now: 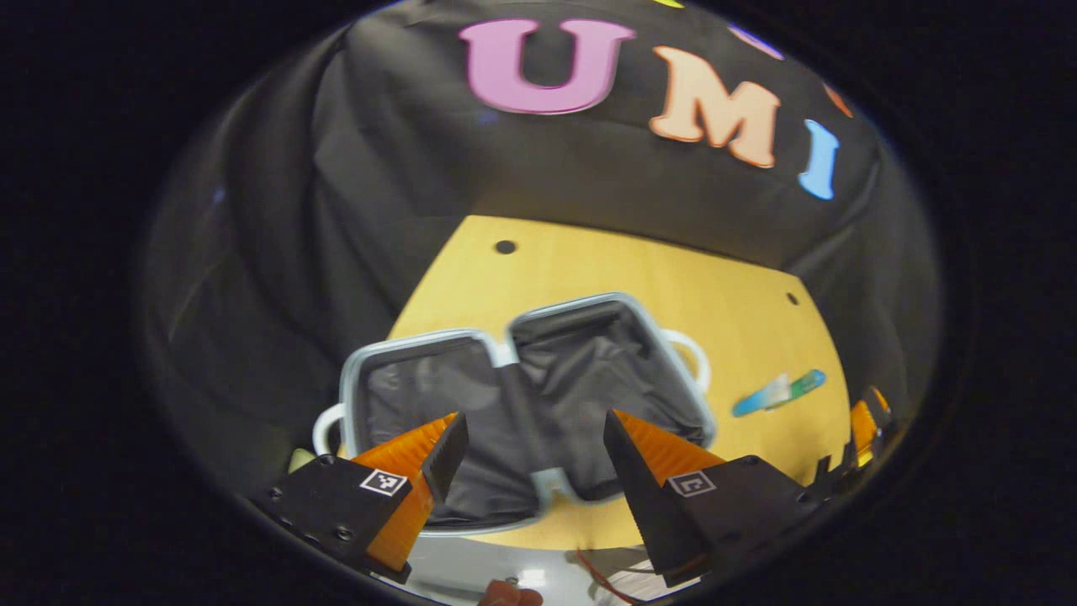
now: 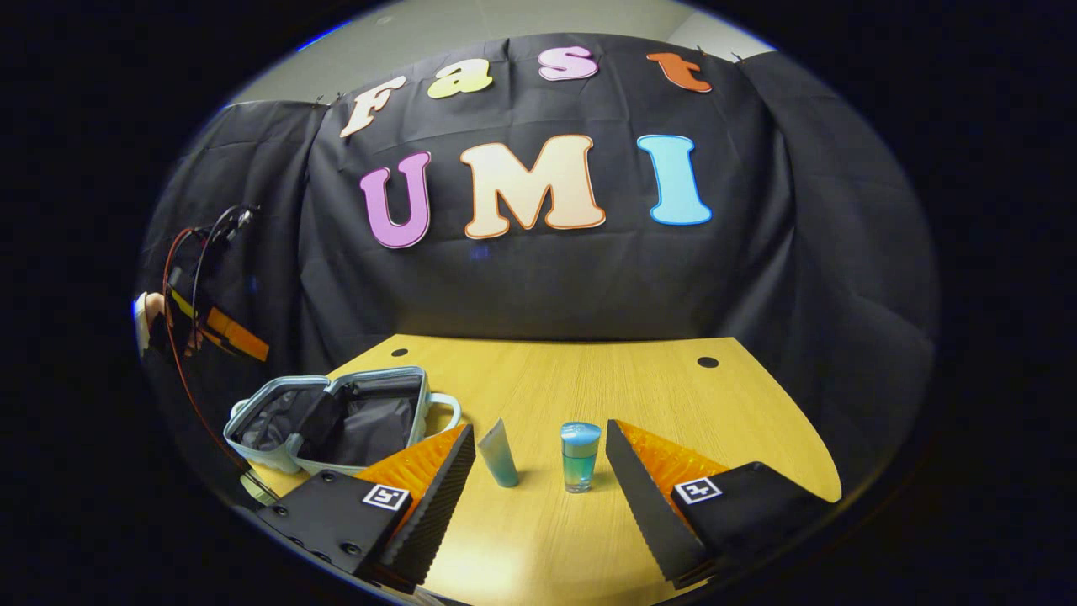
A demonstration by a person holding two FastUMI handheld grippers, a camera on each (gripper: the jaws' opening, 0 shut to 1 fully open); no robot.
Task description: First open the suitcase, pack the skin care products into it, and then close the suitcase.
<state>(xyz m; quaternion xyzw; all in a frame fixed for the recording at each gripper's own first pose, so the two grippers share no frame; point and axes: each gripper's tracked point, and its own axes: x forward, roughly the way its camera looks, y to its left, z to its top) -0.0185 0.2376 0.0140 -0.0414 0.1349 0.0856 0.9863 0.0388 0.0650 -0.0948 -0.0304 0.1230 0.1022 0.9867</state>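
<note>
Already the suitcase (image 2: 336,421) lies open at the table's (image 2: 589,379) left, nothing packed inside. Tube (image 2: 499,454) and bottle (image 2: 580,456) stand right of it, unpacked. Left gripper (image 1: 530,446) and right gripper (image 2: 540,459) hang released, holding nothing; closing comes last.

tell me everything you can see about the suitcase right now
The small pale grey hard-shell suitcase lies fully open on the yellow wooden table, both halves flat and joined by a central hinge. Each half is lined with dark grey fabric and looks empty. A light looped handle sticks out at each outer side. In the left gripper view it sits just beyond the open left tool, which does not touch it.
</note>
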